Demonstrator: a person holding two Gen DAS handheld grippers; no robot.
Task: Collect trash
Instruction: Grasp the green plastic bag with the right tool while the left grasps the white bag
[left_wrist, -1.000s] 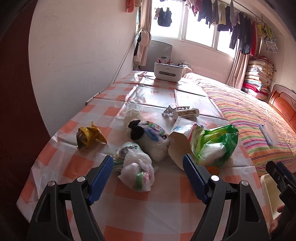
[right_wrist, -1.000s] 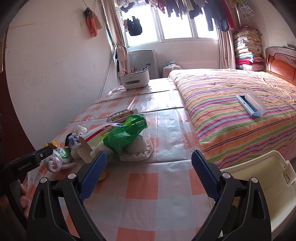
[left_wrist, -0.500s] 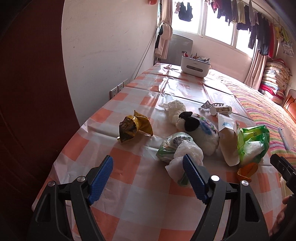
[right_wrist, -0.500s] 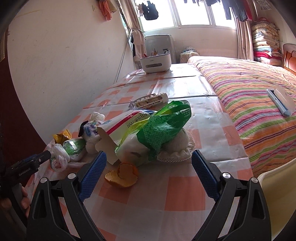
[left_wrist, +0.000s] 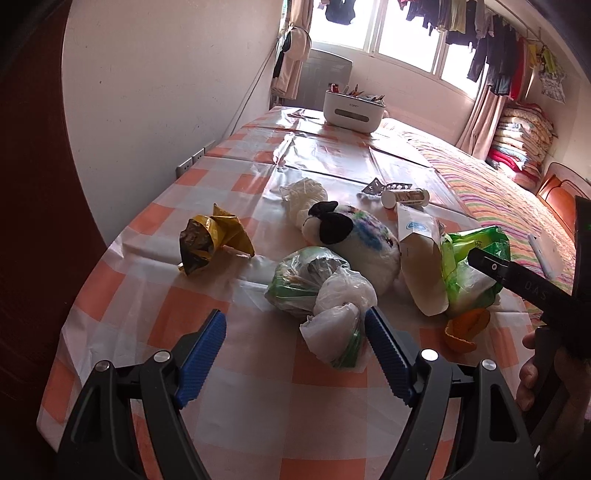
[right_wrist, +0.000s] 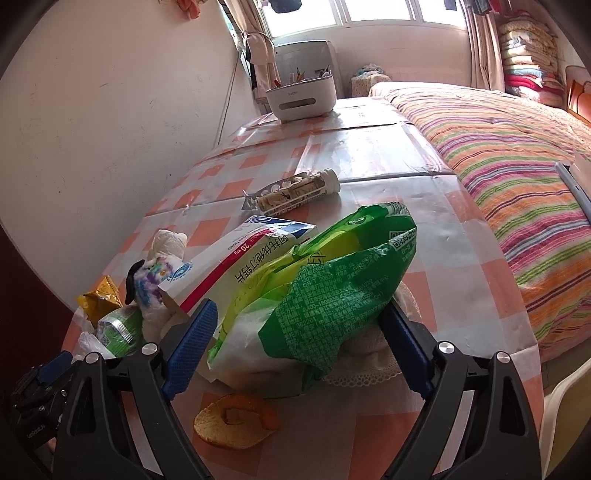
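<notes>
Trash lies on the checked tablecloth (left_wrist: 155, 310): a yellow wrapper (left_wrist: 210, 240), tied plastic bags (left_wrist: 321, 291), a white medicine box (left_wrist: 421, 258), a green bag (right_wrist: 325, 295) and an orange peel (right_wrist: 236, 421). My left gripper (left_wrist: 295, 350) is open just short of the plastic bags, whose white end lies against the inside of its right pad. My right gripper (right_wrist: 297, 350) is closing with the green bag between its pads; I see no firm squeeze on it. One right finger (left_wrist: 517, 277) shows in the left wrist view beside the green bag.
A plush toy (left_wrist: 354, 236), a crumpled tissue (left_wrist: 306, 192) and a pill tube (right_wrist: 299, 192) sit behind the trash. A white organiser (right_wrist: 301, 99) stands at the far end. A striped bed (right_wrist: 517, 166) borders the right side, a wall the left. A cream plastic rim (right_wrist: 565, 406) is at lower right.
The right gripper has moved in on the green bag, which now sits between narrower jaws. The left gripper has swung left and come closer to the plastic bags, still open.
</notes>
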